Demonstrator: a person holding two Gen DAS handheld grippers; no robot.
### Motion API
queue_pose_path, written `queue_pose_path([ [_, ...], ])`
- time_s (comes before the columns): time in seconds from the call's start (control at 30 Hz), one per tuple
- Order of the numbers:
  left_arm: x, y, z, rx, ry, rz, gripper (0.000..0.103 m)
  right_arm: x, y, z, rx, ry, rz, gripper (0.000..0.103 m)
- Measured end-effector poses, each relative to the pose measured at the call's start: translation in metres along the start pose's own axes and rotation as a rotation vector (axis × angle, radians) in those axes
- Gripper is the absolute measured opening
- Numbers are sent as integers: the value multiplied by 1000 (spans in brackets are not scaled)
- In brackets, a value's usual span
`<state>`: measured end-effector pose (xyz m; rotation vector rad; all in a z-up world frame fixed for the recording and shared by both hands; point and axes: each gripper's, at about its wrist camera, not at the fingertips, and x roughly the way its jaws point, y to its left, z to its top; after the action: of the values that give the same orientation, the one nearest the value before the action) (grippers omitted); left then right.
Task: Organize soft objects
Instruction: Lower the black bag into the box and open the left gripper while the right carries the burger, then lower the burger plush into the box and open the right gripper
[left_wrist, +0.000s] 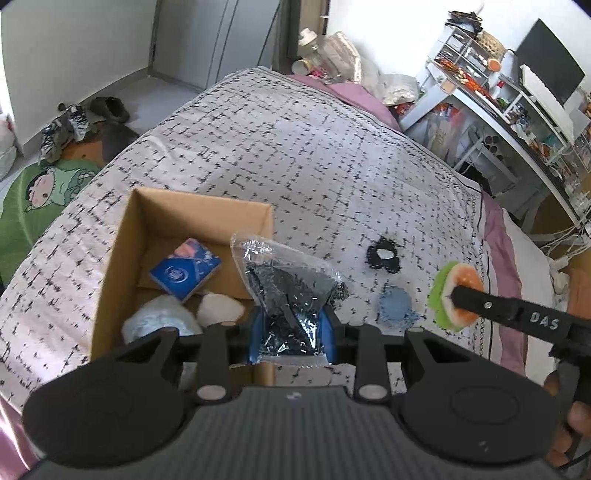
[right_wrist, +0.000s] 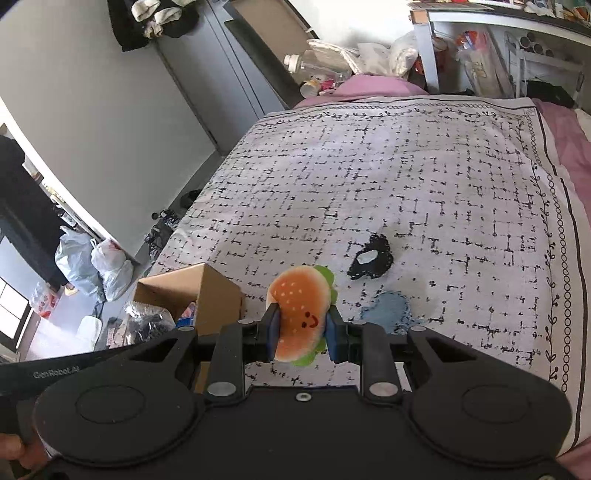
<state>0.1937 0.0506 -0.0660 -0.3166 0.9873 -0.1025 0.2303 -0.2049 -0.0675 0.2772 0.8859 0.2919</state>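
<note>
My left gripper (left_wrist: 291, 332) is shut on a clear plastic bag of dark fabric (left_wrist: 288, 280), held above the right wall of an open cardboard box (left_wrist: 110, 258) on the bed. The box holds a blue packet (left_wrist: 184, 273) and white soft items (left_wrist: 218, 308). My right gripper (right_wrist: 301, 332) is shut on a plush hamburger (right_wrist: 301, 306), held above the bedspread right of the box (right_wrist: 218, 299); the hamburger also shows in the left wrist view (left_wrist: 456, 295). A black lace piece (right_wrist: 371, 258) and a light blue soft piece (right_wrist: 389, 308) lie on the bed.
The patterned bedspread (left_wrist: 295, 155) covers the bed. White shelves and a desk (left_wrist: 509, 103) stand at the right. Shoes (left_wrist: 70, 125) and a green mat (left_wrist: 40, 195) lie on the floor at the left. Plastic bags (right_wrist: 99, 266) sit on the floor.
</note>
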Motion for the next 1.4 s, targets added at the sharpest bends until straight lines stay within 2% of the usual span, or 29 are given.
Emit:
queue_pose_path([
  [0.27,-1,19,-8,-31,12,19,32,-2,20,-1,-32,-4,28,25],
  [0.53,15,33,-17,-53,49,26,32,1,43,-1,-61,3,52,25],
  [0.8,35,41,-19,-4,90,100,33,11,55,-3,-84,27,45,25],
  [0.9,38,42,-19,18,112,84,38,15,58,-1,-85,36,48,25],
  [1.0,37,48,-17,-13,116,29,43,22,67,2,-91,43,53,25],
  [1.4,29,79,5,-106,86,27,44,66,124,-1,-168,130,84,25],
])
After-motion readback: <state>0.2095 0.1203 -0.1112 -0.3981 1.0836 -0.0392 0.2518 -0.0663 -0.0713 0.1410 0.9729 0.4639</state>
